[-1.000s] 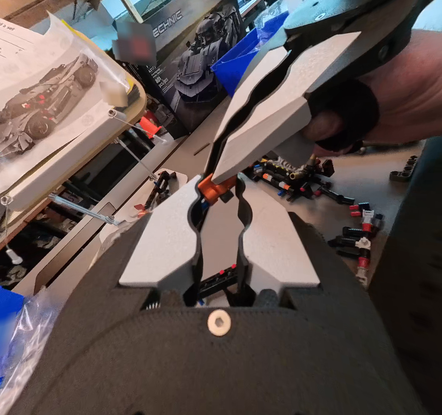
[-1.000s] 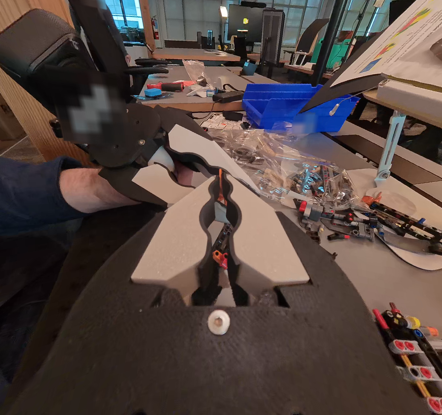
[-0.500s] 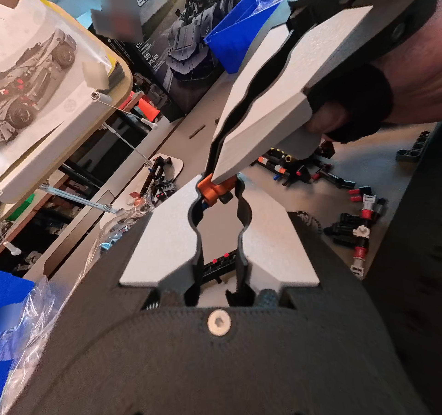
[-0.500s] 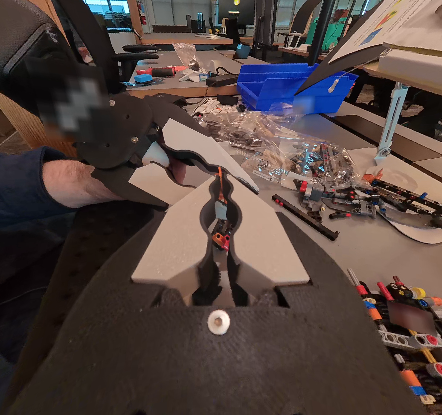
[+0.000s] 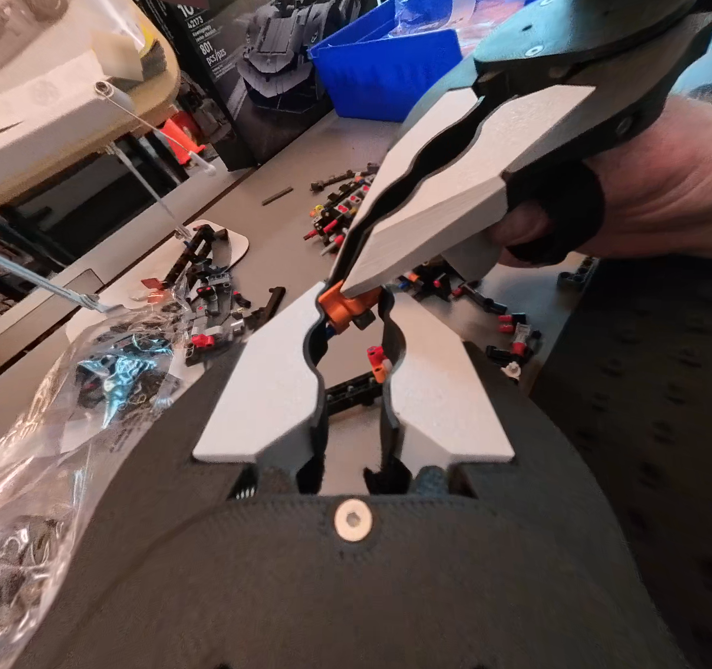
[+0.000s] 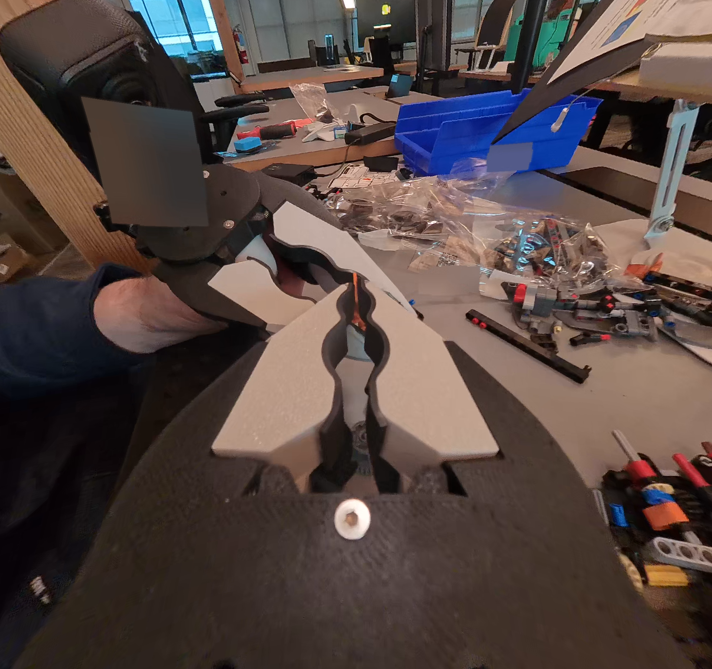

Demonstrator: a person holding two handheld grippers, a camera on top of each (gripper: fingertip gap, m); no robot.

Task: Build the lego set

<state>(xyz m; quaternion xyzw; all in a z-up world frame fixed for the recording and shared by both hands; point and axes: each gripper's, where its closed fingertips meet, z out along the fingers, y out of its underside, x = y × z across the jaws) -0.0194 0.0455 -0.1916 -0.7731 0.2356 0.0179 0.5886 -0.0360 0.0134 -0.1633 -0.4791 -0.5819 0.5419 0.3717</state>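
We hold our left gripper (image 5: 352,303) low and level, its jaws pointing forward with a gap between the inner edges, the tips pinching an orange piece (image 5: 343,309). Our right gripper (image 5: 346,284) comes in from the upper right, tilted down, its tips meeting the left tips at that same piece; its jaws are nearly together, clamped on the piece. Our right hand (image 5: 632,203), in a black fingerless glove, grips that handle. In the right wrist view our left hand (image 6: 154,319) in a dark blue sleeve carries the left gripper in from the left.
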